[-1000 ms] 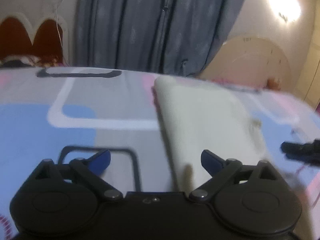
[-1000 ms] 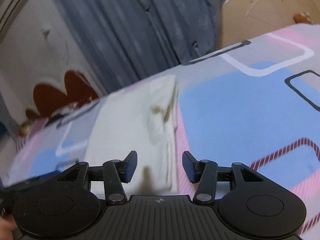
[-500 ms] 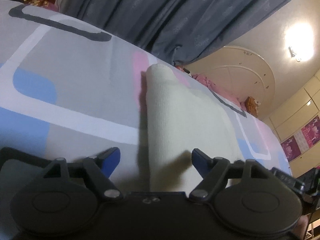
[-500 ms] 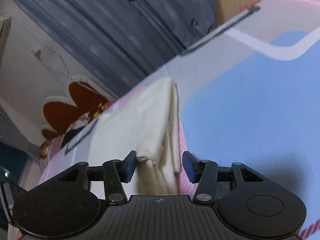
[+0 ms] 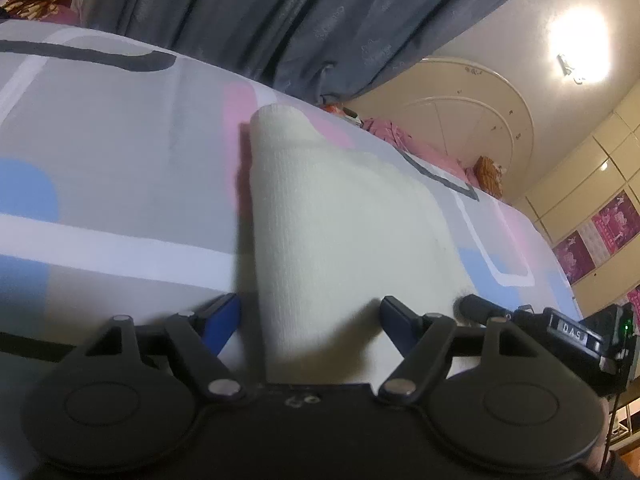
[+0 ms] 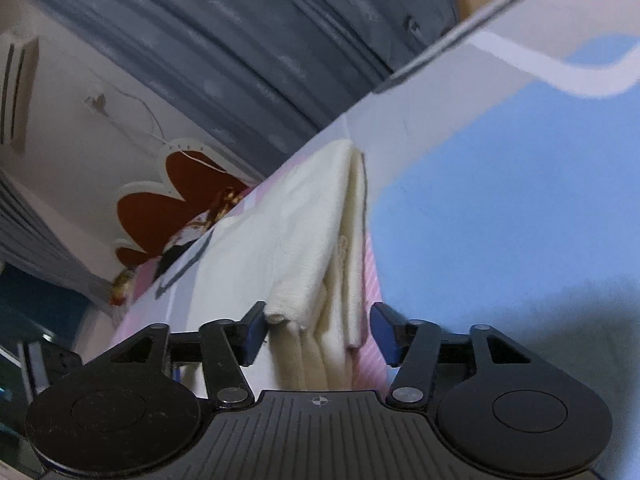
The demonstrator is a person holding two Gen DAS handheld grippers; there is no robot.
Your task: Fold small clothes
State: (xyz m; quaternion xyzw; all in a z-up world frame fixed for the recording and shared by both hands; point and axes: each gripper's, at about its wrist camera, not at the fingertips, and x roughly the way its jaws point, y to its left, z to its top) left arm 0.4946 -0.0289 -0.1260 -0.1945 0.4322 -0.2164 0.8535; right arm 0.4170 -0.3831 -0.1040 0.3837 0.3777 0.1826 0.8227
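Jaws apart on both tools: the left gripper (image 5: 310, 316) straddles the near end of the folded cream garment (image 5: 340, 216), the right gripper (image 6: 318, 332) its layered open edge (image 6: 340, 264), neither clamped. The garment lies flat on the patterned bedsheet (image 5: 120, 168), curtain (image 5: 280, 20) beyond it. Judged step: lining up the next fold; next, close on both near corners together

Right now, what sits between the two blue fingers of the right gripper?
In the right wrist view, the near edge of the cream cloth, folded in several layers, lies between the open right gripper's fingers, on the patterned bedsheet.
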